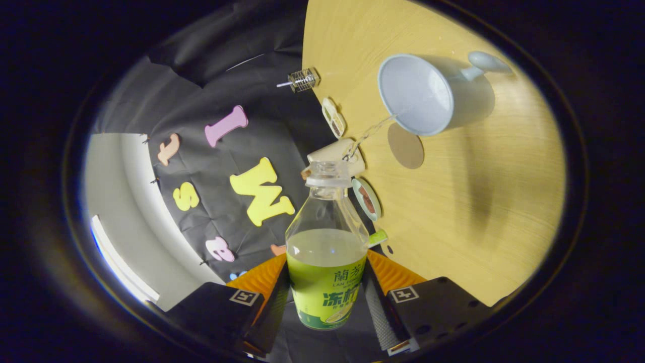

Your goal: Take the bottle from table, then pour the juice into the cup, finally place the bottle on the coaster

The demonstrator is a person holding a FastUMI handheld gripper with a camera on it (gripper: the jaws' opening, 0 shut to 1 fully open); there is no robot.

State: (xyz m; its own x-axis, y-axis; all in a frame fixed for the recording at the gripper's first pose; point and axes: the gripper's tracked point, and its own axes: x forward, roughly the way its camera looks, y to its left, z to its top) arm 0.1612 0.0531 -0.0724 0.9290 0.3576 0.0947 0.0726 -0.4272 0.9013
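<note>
The two fingers (282, 297) of the gripper (326, 297) sit nearest the camera, clamped one on each side of a clear plastic bottle with a green and yellow label (326, 252), pressing on its labelled lower body. The bottle is uncapped and tipped over, its open neck pointing away from the fingers toward the wooden worktop (478, 201), and the pale yellow-green juice inside reaches roughly to the top of the label. A thin stream of liquid (370, 132) runs from the bottle's mouth across to the rim of a pale blue cup with a rounded handle (428, 93), which stands on the worktop well in from its edge, its open mouth facing the bottle. Just beside the cup, on the side nearer the bottle, a round brown coaster (406, 146) lies flat on the wood, bare. Along the worktop's edge nearest the bottle sit several small items: a little oval white packet (333, 117), a cream block (335, 151) just behind the bottle's neck, and a small round green-rimmed dish (367, 199). At the far end of that edge stands a small metal wire cage-like object (302, 79).
</note>
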